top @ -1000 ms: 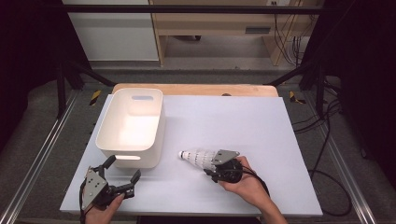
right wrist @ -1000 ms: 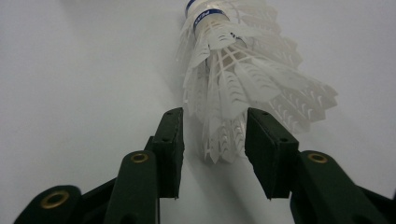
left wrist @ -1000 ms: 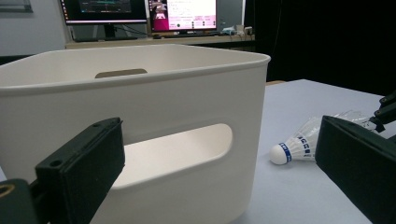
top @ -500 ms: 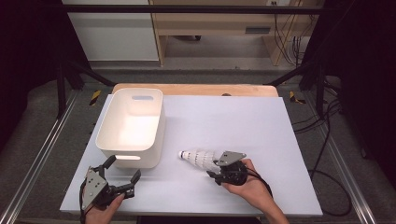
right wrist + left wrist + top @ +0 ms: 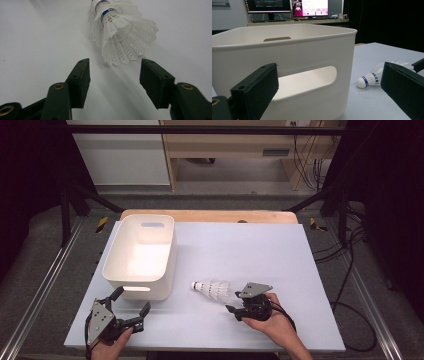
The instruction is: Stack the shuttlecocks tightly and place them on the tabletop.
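A white feathered shuttlecock point(image 5: 212, 289) with a blue band lies on its side on the white table top point(image 5: 260, 250), cork toward the bin. My right gripper point(image 5: 234, 302) sits just behind its skirt. In the right gripper view the shuttlecock point(image 5: 120, 30) lies just beyond the tips of the right gripper point(image 5: 113, 68); the jaws have just been opening, with nothing between them. My left gripper point(image 5: 131, 301) rests open near the front left edge, facing the white bin point(image 5: 140, 255). Between the wide jaws of the left gripper point(image 5: 329, 75) I see the bin's handle wall point(image 5: 287, 62) and the shuttlecock point(image 5: 372, 77) to the right.
The bin stands at the table's left. A wooden board point(image 5: 210, 216) runs along the far edge. Metal frame rails point(image 5: 40, 290) flank the table, and cables point(image 5: 350, 295) hang at the right. Monitors point(image 5: 309, 7) glow behind the bin.
The right gripper's jaws have spread apart and the hand has drawn back a little from the shuttlecock's skirt. The shuttlecock and the left gripper have stayed where they were.
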`<state>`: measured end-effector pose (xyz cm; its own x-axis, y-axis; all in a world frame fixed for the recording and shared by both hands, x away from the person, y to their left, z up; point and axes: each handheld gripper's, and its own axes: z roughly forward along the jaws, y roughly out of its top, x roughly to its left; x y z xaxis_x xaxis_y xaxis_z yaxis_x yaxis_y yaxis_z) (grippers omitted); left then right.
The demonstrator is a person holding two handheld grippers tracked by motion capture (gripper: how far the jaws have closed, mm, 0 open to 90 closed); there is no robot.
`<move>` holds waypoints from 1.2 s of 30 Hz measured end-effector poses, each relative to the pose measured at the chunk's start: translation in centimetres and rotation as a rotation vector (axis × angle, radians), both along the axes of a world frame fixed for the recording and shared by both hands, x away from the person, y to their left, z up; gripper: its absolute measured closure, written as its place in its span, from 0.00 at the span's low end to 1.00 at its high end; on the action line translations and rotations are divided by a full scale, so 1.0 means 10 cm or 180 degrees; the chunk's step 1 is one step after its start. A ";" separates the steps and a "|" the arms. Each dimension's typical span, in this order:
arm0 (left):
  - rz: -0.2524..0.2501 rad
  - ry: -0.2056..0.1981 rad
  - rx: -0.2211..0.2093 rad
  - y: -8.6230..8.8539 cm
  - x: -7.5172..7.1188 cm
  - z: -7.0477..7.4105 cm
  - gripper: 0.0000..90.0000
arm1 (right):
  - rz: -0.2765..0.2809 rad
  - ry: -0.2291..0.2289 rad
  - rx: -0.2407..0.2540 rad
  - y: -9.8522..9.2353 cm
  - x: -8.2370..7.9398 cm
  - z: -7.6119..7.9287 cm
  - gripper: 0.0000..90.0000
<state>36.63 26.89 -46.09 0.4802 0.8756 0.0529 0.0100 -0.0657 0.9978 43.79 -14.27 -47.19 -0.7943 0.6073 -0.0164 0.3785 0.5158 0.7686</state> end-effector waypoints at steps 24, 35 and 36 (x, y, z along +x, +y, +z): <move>-0.0005 -0.0007 0.0018 -0.01 0.00 0.00 0.01 | 0.0034 0.0099 0.0335 0.13 -0.14 -0.03 0.08; -0.0006 -0.0012 0.0010 -0.01 0.00 0.00 0.01 | 0.0101 0.0214 0.0225 0.34 -0.12 -0.07 0.07; -0.0010 -0.0012 0.0009 -0.02 0.00 0.00 0.01 | 0.0080 0.0229 0.0206 0.35 -0.12 -0.07 0.07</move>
<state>36.65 26.74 -46.10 0.4827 0.8739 0.0572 0.0059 -0.0685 0.9976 42.63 -10.77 -47.91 -0.8071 0.5850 0.0799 0.4214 0.4759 0.7720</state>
